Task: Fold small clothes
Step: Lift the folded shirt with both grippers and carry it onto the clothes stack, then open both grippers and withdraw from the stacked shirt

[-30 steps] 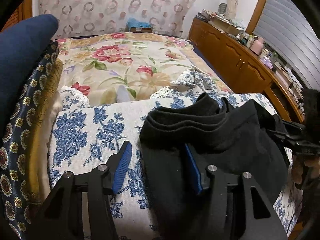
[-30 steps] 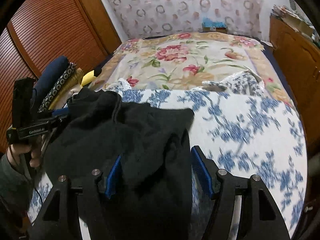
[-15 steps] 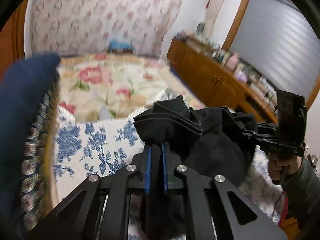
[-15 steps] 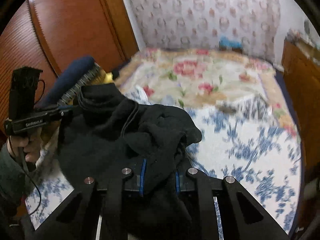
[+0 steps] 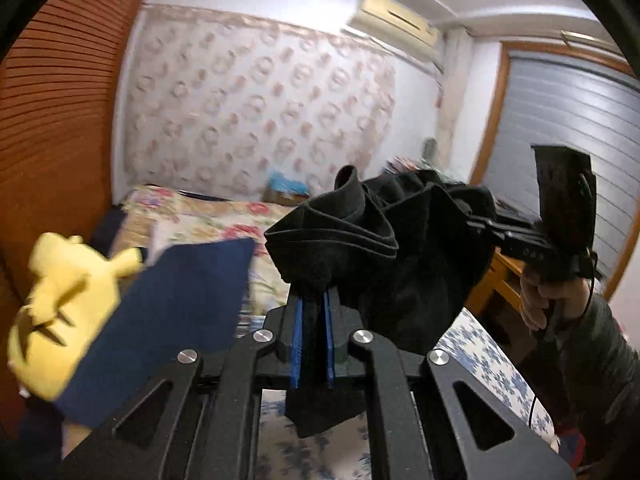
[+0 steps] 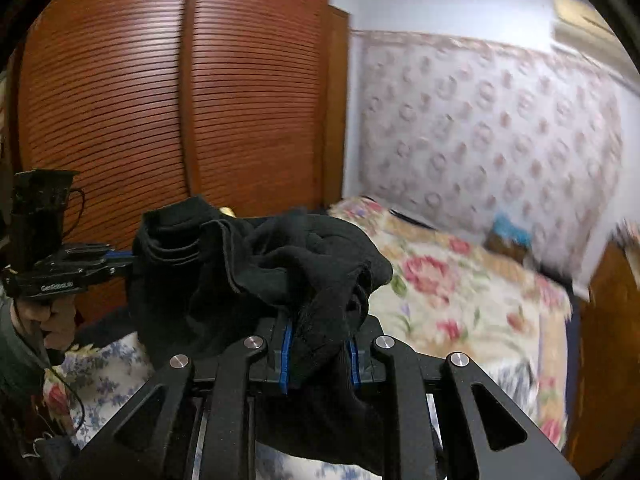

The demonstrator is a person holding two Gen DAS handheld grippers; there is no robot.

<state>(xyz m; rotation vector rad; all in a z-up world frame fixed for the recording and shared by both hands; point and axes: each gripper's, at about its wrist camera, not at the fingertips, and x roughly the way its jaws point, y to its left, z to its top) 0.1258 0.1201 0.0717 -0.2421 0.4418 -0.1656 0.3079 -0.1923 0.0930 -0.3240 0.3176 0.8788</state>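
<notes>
Left wrist view showed the black garment lifted clear of the bed, bunched and stretched between the two grippers. The left gripper was clamped on one edge of it, blue pads nearly together with a thin fold of cloth pinched between them and a tail hanging below. Its jaws had just been closing. The right gripper gripped the far edge, held by a hand in a dark sleeve. From the right wrist, the right gripper was likewise clenched on a thicker wad of the garment, its jaws having just closed on it, while the left gripper held the opposite edge. Below lay the blue-flowered cover and the floral bed. A yellow plush toy and a navy cloth sat at the left, blurred.
</notes>
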